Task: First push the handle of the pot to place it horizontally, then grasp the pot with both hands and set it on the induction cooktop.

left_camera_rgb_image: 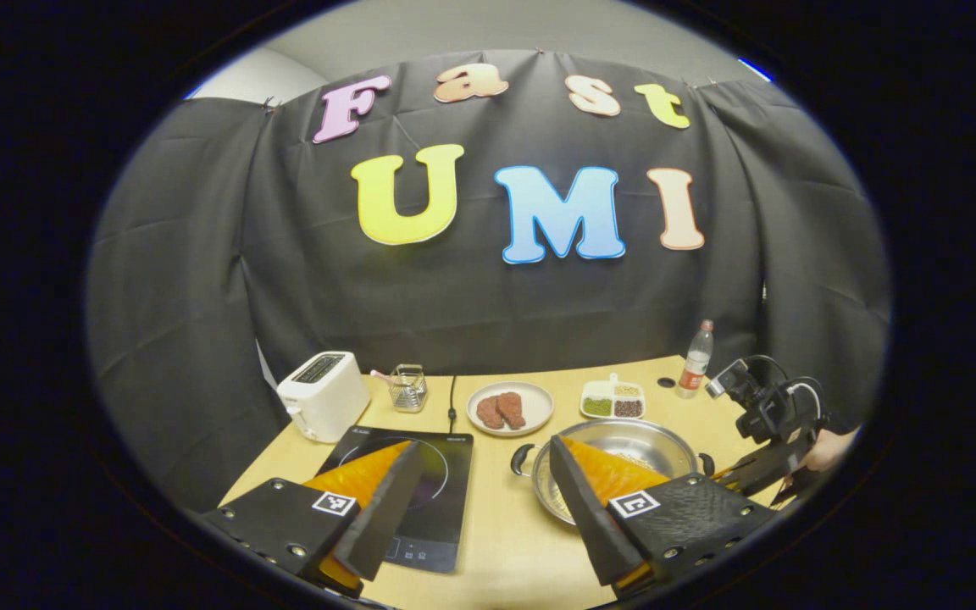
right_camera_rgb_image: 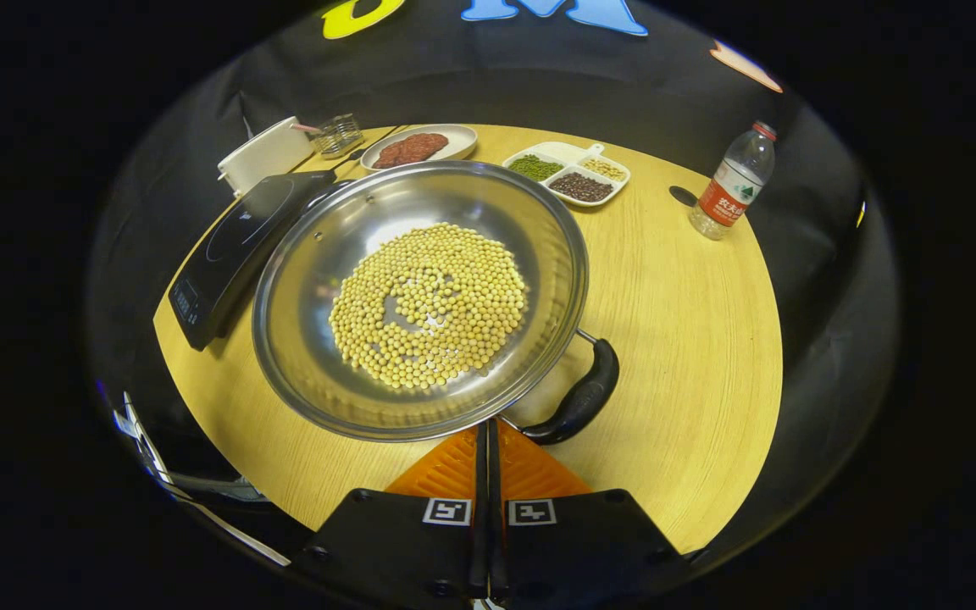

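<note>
While held above the near edge of the wooden table (left_camera_rgb_image: 505,542), left gripper (left_camera_rgb_image: 488,500) with fingers spread wide, nothing between them. Between cooktop and pot in the line of sight. Right gripper (right_camera_rgb_image: 488,440) with fingers pressed together, gripping nothing — tips just at the near rim of the pot (right_camera_rgb_image: 420,296), beside its black handle (right_camera_rgb_image: 577,398). Pot on the table, full of yellow beans (right_camera_rgb_image: 429,305), just beside the induction cooktop (right_camera_rgb_image: 234,246) — whether touching, cannot tell. Farther back: toaster (left_camera_rgb_image: 323,394), plate of meat (left_camera_rgb_image: 509,407), divided dish (left_camera_rgb_image: 612,400), water bottle (right_camera_rgb_image: 729,182).
</note>
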A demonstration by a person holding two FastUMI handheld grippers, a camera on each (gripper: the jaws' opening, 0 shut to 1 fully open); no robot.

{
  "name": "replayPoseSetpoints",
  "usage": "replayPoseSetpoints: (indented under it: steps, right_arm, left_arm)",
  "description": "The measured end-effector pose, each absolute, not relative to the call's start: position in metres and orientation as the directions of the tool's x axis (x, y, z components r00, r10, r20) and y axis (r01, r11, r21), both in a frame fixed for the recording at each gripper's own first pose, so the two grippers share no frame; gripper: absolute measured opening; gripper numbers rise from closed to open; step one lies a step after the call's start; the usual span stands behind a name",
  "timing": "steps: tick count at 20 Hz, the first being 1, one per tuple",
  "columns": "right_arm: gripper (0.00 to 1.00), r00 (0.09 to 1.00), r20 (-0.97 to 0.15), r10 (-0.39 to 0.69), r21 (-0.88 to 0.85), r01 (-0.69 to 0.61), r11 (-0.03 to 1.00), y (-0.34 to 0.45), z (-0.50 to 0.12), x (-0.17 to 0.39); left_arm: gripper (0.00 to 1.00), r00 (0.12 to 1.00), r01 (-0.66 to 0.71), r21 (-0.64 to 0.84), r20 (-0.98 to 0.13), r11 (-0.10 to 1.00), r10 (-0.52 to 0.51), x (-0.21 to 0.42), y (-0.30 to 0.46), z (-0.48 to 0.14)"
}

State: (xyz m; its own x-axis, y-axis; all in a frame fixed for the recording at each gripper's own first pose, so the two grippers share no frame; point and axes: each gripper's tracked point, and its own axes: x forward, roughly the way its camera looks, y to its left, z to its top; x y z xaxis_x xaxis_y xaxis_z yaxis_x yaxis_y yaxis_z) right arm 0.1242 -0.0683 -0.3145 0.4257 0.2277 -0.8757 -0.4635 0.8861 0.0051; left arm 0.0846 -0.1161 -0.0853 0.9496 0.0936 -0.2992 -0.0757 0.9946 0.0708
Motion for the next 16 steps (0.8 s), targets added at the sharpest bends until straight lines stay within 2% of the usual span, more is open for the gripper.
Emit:
replayPoseSetpoints:
  steps: [16]
  right_arm:
    - [0.02,0.456,-0.847,0.272,0.092,-0.378,0.921,-0.088,-0.313,0.164]
  left_arm:
    - [0.89,0.934,-0.122,0.079,-0.329,0.989,0.142,0.091,-0.146,-0.095]
